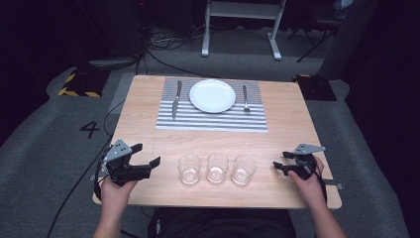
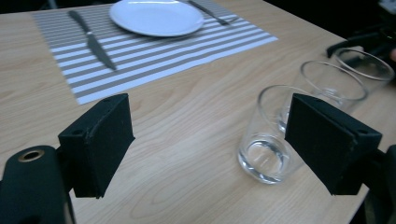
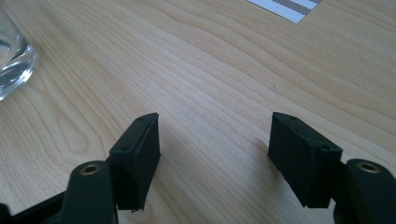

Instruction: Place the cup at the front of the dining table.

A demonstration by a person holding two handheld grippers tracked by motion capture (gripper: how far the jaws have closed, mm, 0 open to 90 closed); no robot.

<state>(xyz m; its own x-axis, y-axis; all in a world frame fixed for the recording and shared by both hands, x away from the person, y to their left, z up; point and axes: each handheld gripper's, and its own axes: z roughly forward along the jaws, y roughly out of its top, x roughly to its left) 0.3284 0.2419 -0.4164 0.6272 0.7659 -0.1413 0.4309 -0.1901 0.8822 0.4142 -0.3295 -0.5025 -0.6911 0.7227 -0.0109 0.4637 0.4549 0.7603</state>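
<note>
Three clear empty glasses stand in a row near the table's front edge: the left glass [image 1: 189, 169], the middle glass [image 1: 217, 167] and the right glass [image 1: 243, 169]. My left gripper [image 1: 147, 154] hovers left of the row, open, pointing toward the left glass [image 2: 268, 140]. Its jaws [image 2: 208, 121] have nothing between them; the glass stands just beyond the right jaw. My right gripper [image 1: 281, 160] rests low to the right of the row, open, over bare wood [image 3: 215, 121]. A glass base [image 3: 14, 60] sits at the far left of the right gripper view.
On the far half of the wooden table [image 1: 148, 129] lies a striped placemat [image 1: 213, 121] with a white plate [image 1: 212, 95], a knife [image 1: 175, 99] to its left and a fork [image 1: 245, 97] to its right. Bare wood separates the mat from the glasses.
</note>
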